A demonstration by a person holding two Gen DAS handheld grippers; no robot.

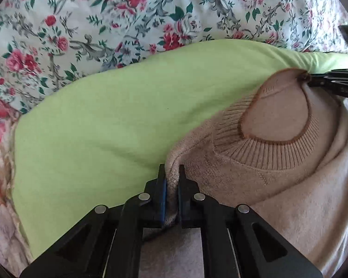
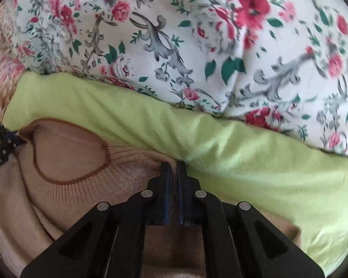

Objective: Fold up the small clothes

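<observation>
Between the left gripper's (image 1: pixel 172 173) two black fingers (image 1: pixel 161 178) sits a pinched ridge of the beige knitted sweater (image 1: pixel 232 176); the blue-lined pads are drawn together and clamp the knit at a shoulder edge, just left of the ribbed collar (image 1: pixel 266 153). Beyond those fingertips and to their left spreads a light green cloth (image 1: pixel 104 120), lying flat under the sweater's upper edge. To the right of the fingers the collar's opening, rimmed in brown, gapes in a rounded shape, and at its far side the right gripper (image 1: pixel 313 82) comes in from the edge of the left wrist view, its tips touching the collar's rim.

In the right wrist view, the right gripper's (image 2: pixel 173 169) fingers (image 2: pixel 164 176) stand almost together with only a narrow dark slit between the pads, closed on the knit at the collar's ribbing, where the sweater meets the green cloth. The fabric between the pads is mostly hidden by the fingers themselves. To their left the collar lies open, and the left gripper (image 2: pixel 14 139) grips the sweater at its far side, blurred at the frame's edge.

Past the green cloth, ahead of both pairs of fingers, a bed sheet (image 2: pixel 197 46) printed with red roses, green leaves and grey scrolls covers the bed and fills the rest of the view, gently wrinkled.
</observation>
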